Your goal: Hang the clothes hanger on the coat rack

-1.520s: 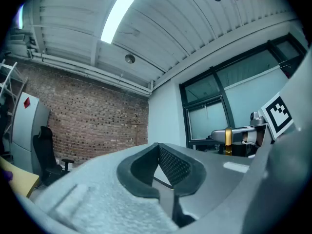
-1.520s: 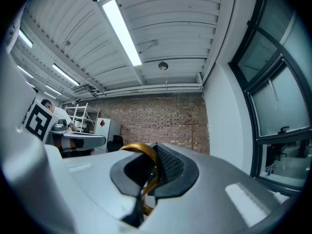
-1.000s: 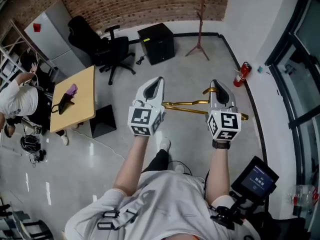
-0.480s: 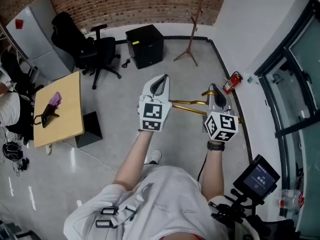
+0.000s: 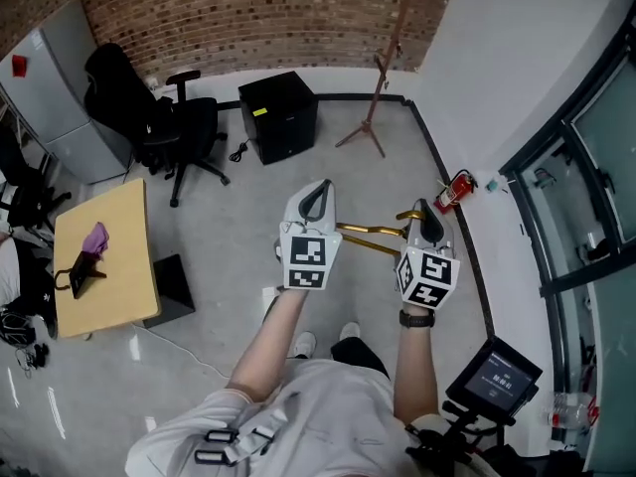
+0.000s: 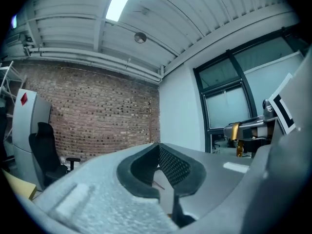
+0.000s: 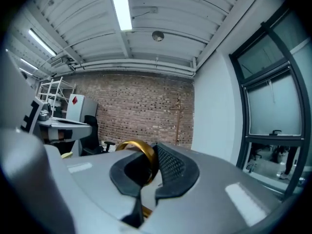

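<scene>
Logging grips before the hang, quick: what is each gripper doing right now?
Left gripper: closed on one end of the gold clothes hanger.
Right gripper: closed on the clothes hanger by its hook.

You walk the clothes hanger (image 5: 370, 232) toward the coat rack (image 5: 370, 115), whose base now sits nearer your left gripper (image 5: 316, 192) and right gripper (image 5: 425, 212) than a second ago. The fire extinguisher (image 5: 452, 192) draws up beside the right gripper. The wooden table (image 5: 109, 256) slides toward the left edge, where the seated person is almost out of view.
</scene>
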